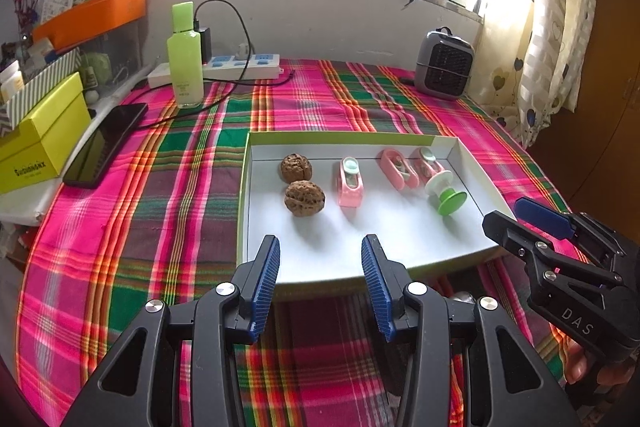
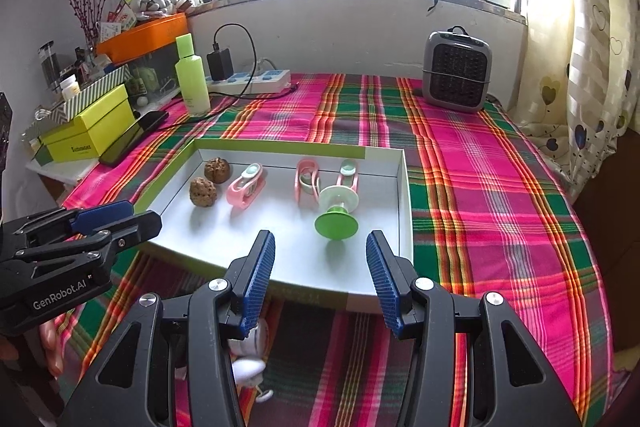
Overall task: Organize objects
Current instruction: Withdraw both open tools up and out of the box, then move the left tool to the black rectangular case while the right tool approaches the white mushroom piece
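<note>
**Grippers poised over sorted tray**

The left gripper point(image 1: 320, 247) and right gripper point(image 2: 320, 243) hover with jaws parted, grasping nothing, above the near edge of a shallow white tray point(image 1: 400, 243) on a plaid tablecloth point(image 1: 192, 163). Inside lie two walnuts point(image 1: 305, 197), three pink clips point(image 1: 351, 182) and a green-and-white spool point(image 1: 445, 191).

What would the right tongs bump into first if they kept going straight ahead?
Probably the green spool lying in the tray. It sits right in line between the open right tongs, though depth is hard to judge, so they might touch the tray floor first.
</note>
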`<control>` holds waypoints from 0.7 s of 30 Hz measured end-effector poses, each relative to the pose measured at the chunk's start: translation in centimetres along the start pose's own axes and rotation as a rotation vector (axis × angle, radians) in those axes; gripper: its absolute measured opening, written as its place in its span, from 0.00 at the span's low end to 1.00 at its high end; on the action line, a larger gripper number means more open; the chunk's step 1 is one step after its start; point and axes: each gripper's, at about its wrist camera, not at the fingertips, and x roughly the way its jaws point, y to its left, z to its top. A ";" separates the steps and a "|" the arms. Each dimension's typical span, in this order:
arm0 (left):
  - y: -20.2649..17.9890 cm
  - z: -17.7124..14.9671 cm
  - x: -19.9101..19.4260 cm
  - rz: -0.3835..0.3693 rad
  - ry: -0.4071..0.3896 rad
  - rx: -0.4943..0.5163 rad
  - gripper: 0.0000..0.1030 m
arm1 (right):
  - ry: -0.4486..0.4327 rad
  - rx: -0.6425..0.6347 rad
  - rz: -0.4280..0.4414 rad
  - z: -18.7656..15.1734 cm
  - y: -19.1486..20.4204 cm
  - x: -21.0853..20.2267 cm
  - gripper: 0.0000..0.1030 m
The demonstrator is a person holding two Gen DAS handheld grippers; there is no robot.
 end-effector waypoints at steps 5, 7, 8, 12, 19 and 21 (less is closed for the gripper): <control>-0.1 -0.9 -1.0 -0.009 -0.004 -0.004 0.40 | -0.004 -0.004 0.005 -0.7 0.4 -0.8 0.47; -0.1 -1.3 -1.2 -0.012 -0.001 -0.003 0.40 | -0.003 -0.001 0.008 -1.0 0.4 -1.0 0.47; -0.2 -1.4 -1.3 -0.011 0.000 -0.003 0.40 | -0.003 0.001 0.010 -1.1 0.5 -1.2 0.48; -0.1 -2.1 -1.6 -0.015 0.004 -0.012 0.40 | 0.000 0.000 0.014 -1.8 0.5 -1.6 0.47; -0.5 -3.4 -2.1 -0.056 0.023 -0.015 0.40 | 0.020 -0.002 0.030 -3.1 0.6 -2.1 0.47; -0.8 -3.8 -2.1 -0.076 0.035 -0.010 0.40 | 0.023 -0.002 0.036 -3.4 0.6 -2.3 0.47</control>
